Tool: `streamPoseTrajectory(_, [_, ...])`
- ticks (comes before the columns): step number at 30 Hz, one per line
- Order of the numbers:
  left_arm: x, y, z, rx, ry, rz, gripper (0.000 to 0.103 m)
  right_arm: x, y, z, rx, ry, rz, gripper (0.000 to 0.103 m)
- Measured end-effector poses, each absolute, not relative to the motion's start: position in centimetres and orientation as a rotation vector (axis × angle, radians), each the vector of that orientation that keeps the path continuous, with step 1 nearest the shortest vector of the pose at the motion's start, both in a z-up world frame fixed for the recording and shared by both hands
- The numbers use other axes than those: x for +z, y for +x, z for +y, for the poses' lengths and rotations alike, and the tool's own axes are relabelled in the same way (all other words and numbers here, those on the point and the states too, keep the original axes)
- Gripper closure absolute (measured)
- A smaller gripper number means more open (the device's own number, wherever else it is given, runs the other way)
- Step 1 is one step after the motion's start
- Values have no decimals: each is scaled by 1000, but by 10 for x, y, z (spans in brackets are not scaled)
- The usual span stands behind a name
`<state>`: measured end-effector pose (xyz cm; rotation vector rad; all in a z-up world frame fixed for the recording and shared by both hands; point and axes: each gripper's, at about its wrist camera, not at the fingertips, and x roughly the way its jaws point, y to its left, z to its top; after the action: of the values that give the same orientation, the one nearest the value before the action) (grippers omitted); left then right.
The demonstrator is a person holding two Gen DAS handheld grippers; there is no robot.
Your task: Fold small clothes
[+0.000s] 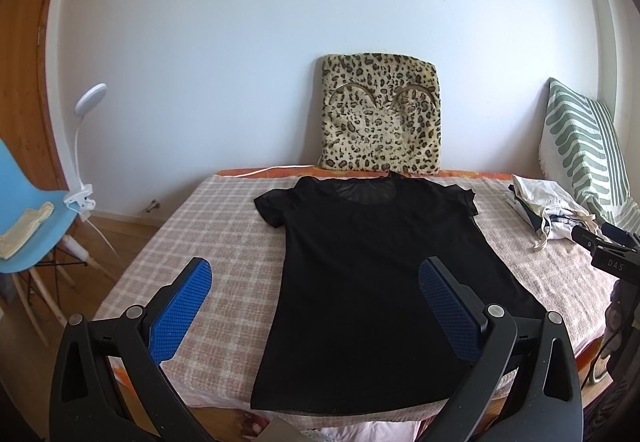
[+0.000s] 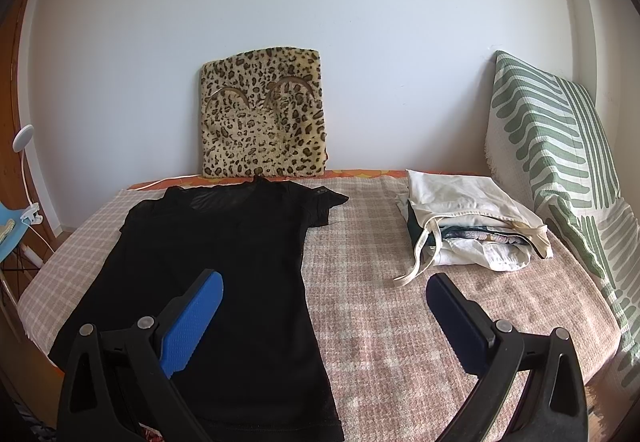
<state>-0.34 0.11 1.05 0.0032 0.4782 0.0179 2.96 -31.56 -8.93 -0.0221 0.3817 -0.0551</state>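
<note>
Left hand-held gripper (image 1: 316, 282) gapes over black T-shirt (image 1: 372, 282).

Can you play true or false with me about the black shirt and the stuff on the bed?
1. The black T-shirt lies spread flat on the checked blanket. True.
2. The left gripper is squeezing the shirt. False: its jaws are wide open, holding nothing.
3. The right gripper is open too. True.
4. A pile of folded clothes sits right of the shirt, not touching it. True.
5. The leopard cushion lies flat on top of the shirt. False: it stands against the wall behind the collar.
6. The striped pillow is red. False: it is green and white.
</note>
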Motion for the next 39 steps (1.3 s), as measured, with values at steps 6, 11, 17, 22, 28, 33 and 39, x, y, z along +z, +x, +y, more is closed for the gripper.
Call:
streamPoseTrajectory(6, [10,-4,1,19,4,477,0,-89,30,-315,-55,-22,382,0])
streamPoseTrajectory(11, [10,-4,2,21,3,476,0,-89,29,-318,-55,-22,382,0])
streamPoseTrajectory(17, [10,-4,2,20,4,476,0,-89,29,-318,-55,-22,382,0])
streamPoseTrajectory(22, [9,-3,3,20,5,477,0,-89,29,-318,-55,-22,382,0])
streamPoseTrajectory(28, [9,-3,3,21,2,477,0,-89,29,-318,-55,-22,383,0])
streamPoseTrajectory(33, [9,-4,3,21,2,477,0,-89,29,-318,-55,-23,382,0])
streamPoseTrajectory(39, [8,-4,4,23,0,475,0,-89,29,-318,-56,-22,383,0])
